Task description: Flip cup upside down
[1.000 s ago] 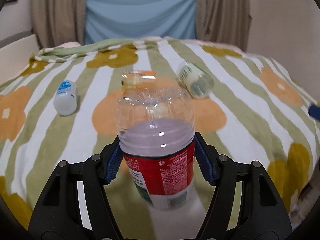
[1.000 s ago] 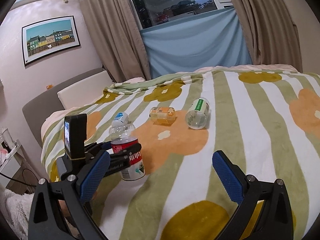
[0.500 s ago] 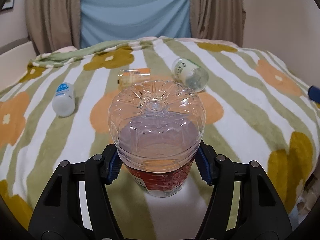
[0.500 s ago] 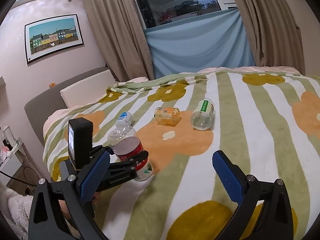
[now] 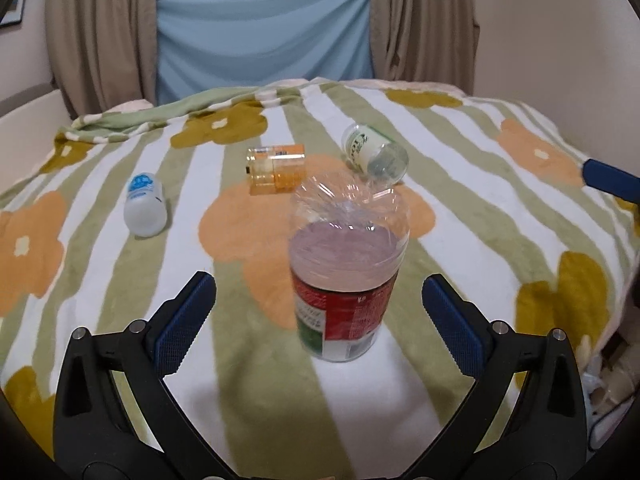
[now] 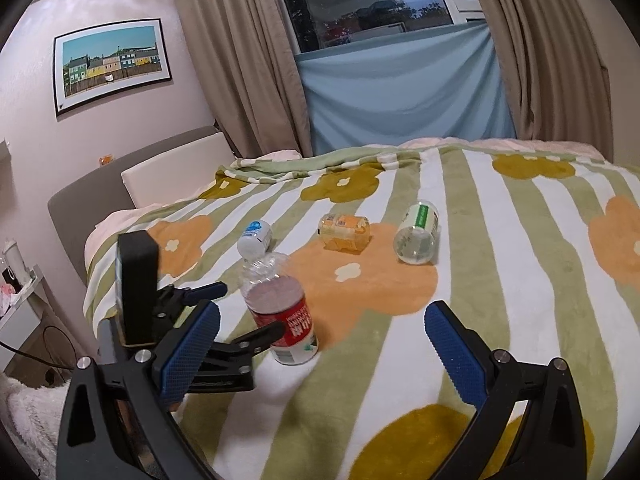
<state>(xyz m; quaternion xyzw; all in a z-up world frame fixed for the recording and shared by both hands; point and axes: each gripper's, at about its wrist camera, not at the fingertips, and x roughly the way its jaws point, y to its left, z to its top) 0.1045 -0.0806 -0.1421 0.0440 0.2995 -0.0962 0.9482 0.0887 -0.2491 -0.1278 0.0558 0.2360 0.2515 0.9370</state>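
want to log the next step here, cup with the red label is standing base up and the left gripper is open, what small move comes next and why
Probably draw the left gripper straight back. The red-label cup stands base up on the blanket, and both blue pads sit apart from its sides, so the flip looks done. Backing out straight should avoid nudging it. The right gripper is open and holds nothing.

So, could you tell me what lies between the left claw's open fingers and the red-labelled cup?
Only bare blanket: the left wrist view shows the left claw apart from the red-labelled cup on both sides.
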